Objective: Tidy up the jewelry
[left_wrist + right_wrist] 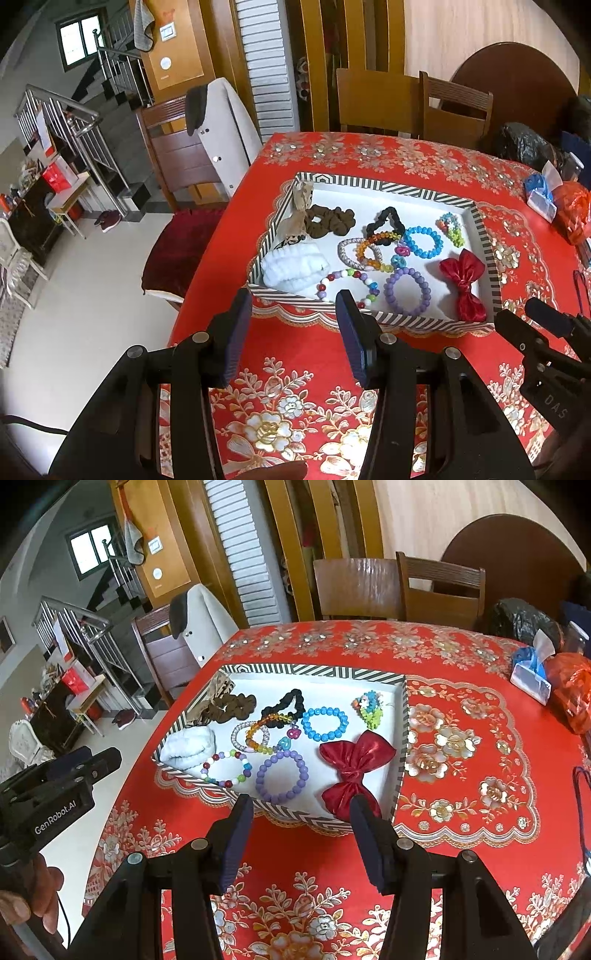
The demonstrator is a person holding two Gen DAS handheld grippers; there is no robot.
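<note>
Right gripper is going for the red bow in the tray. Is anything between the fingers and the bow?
Only the tray's striped near wall stands between them. The right gripper is open, short of the tray, and the red bow lies just past that wall, nothing on top of it. The purple bracelet lies beside the bow, apart from it.

Left tool (293, 306) and right tool (301, 812) hover side by side, jaws spread, holding nothing.

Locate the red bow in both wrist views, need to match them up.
Left wrist: red bow sits right of centre, in the near right corner of the striped tray.
Right wrist: red bow sits near centre, just beyond the right tool.
Shared landmark: purple bead bracelet, immediately left of the bow in both.
</note>
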